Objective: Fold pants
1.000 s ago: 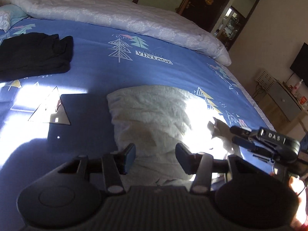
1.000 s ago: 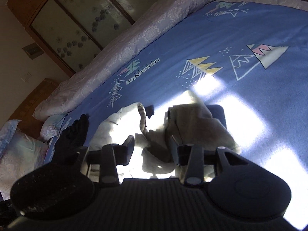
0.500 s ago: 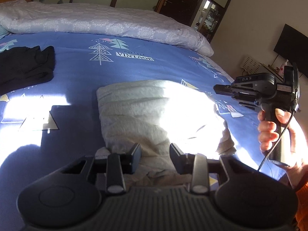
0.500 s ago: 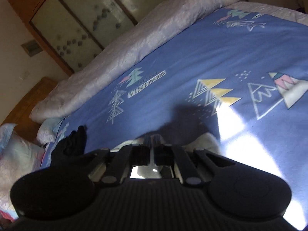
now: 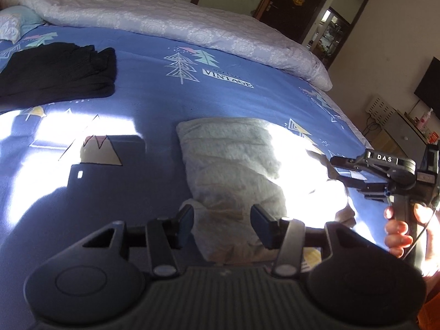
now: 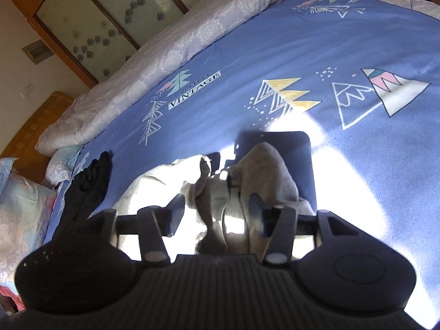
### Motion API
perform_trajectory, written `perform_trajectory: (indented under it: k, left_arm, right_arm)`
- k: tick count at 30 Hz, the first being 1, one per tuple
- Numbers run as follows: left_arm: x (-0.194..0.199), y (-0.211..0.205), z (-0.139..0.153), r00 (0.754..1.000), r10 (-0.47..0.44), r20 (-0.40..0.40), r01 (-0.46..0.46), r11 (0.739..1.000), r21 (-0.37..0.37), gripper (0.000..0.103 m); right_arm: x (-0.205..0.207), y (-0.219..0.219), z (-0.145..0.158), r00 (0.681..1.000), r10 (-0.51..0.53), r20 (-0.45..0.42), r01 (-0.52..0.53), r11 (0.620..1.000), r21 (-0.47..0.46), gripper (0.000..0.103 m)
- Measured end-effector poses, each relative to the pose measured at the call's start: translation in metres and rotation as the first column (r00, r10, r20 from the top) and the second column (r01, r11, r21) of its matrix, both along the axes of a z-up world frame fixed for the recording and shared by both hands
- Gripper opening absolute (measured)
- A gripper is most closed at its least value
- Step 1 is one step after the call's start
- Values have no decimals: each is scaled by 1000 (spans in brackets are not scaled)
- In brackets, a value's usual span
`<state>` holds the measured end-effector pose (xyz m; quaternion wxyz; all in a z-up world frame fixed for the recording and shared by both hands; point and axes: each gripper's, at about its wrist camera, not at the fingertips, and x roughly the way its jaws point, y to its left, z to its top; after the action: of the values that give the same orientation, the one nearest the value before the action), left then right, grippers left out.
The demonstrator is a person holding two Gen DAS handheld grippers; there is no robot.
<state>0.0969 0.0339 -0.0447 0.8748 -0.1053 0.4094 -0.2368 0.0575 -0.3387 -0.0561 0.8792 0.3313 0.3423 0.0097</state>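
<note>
Light grey pants (image 5: 236, 170) lie folded in a thick bundle on the blue bedsheet (image 5: 154, 101), half in bright sunlight. My left gripper (image 5: 222, 225) is open just above the bundle's near end, with cloth between the fingers but not clamped. My right gripper (image 6: 215, 214) is open over the bundle's rumpled right end (image 6: 264, 176), where loose folds and a drawstring show. The right gripper also shows in the left wrist view (image 5: 341, 167), held in a hand at the bundle's right side.
Folded black clothes (image 5: 55, 74) lie at the far left of the bed. A rolled pale quilt (image 5: 176, 24) runs along the back. Pillows (image 6: 22, 214) sit at the head end. A cabinet and television stand past the bed's right edge (image 5: 357, 137).
My right gripper was shut half a second ago and is now open over the pants' right end. My left gripper stayed open and pulled back slightly.
</note>
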Motion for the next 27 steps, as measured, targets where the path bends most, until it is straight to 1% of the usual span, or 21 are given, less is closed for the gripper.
perform_trajectory:
  k: [3, 4, 5, 6, 7, 8, 9, 10, 11, 14, 15, 17, 19, 20, 22, 23, 24, 25, 27]
  left_arm:
    - [4, -4, -5, 1000, -8, -22, 8, 1000, 0, 48]
    - [6, -6, -8, 999, -14, -30, 14, 1000, 2, 48]
    - [7, -11, -11, 999, -14, -33, 15, 1000, 13, 47]
    - [9, -14, -14, 999, -15, -31, 16, 999, 28, 44]
    - [9, -17, -15, 1000, -17, -26, 18, 999, 42, 41]
    - [9, -20, -16, 1000, -20, -18, 21, 998, 55, 33]
    - [8, -21, -14, 1000, -23, -12, 24, 998, 58, 27]
    - [7, -22, -9, 1000, -31, 0, 31, 998, 50, 25]
    - [4, -21, -4, 999, -42, 14, 41, 998, 39, 21]
    - [-6, -24, 14, 994, -89, 68, 88, 996, 21, 18]
    - [-10, -28, 19, 990, -112, 87, 110, 994, 21, 15]
    - [-17, -39, 26, 979, -166, 114, 163, 986, 38, 14]
    - [-20, -52, 22, 972, -211, 101, 205, 976, 72, 14]
    - [-20, -59, 16, 971, -227, 79, 219, 970, 107, 16]
    - [-17, -71, -1, 970, -244, 2, 240, 954, 180, 16]
    - [-14, -76, -13, 967, -245, -61, 253, 944, 213, 16]
    - [-14, -76, -20, 965, -242, -100, 259, 940, 221, 16]
    - [-16, -73, -23, 963, -243, -114, 262, 942, 209, 16]
    - [-23, -62, -17, 966, -244, -85, 255, 950, 179, 16]
  right_arm:
    - [13, 7, -15, 999, 11, -49, -7, 998, 69, 64]
    - [16, 11, -18, 998, 19, -59, -14, 997, 82, 63]
    - [18, 17, -19, 998, 25, -65, -21, 997, 73, 63]
    - [20, 22, -20, 997, 35, -73, -31, 998, 54, 50]
    - [21, 28, -18, 996, 50, -75, -48, 998, 28, 22]
    - [21, 31, -15, 995, 58, -75, -58, 998, 9, 20]
    - [20, 31, -11, 997, 50, -64, -50, 999, 1, 13]
    - [17, 29, -4, 999, 35, -36, -35, 999, -3, 10]
    - [13, 24, 4, 1000, 17, -5, -17, 1000, -2, 9]
    - [-3, 0, 30, 994, -65, 85, 63, 998, 22, 6]
    - [-9, -8, 36, 990, -90, 111, 88, 996, 25, 6]
    - [-20, -25, 45, 981, -130, 147, 128, 992, 22, 6]
    - [-28, -38, 41, 976, -171, 138, 173, 985, -7, 2]
    - [-31, -42, 35, 974, -191, 118, 197, 980, -36, 2]
    - [-31, -49, 13, 977, -210, 37, 212, 976, -50, 3]
    - [-27, -48, 0, 981, -195, -17, 194, 979, -54, 3]
    - [-25, -45, -10, 980, -188, -61, 184, 981, -66, 6]
    - [-25, -43, -16, 979, -186, -78, 180, 981, -74, 6]
    - [-33, -40, -15, 983, -180, -40, 178, 983, -52, 7]
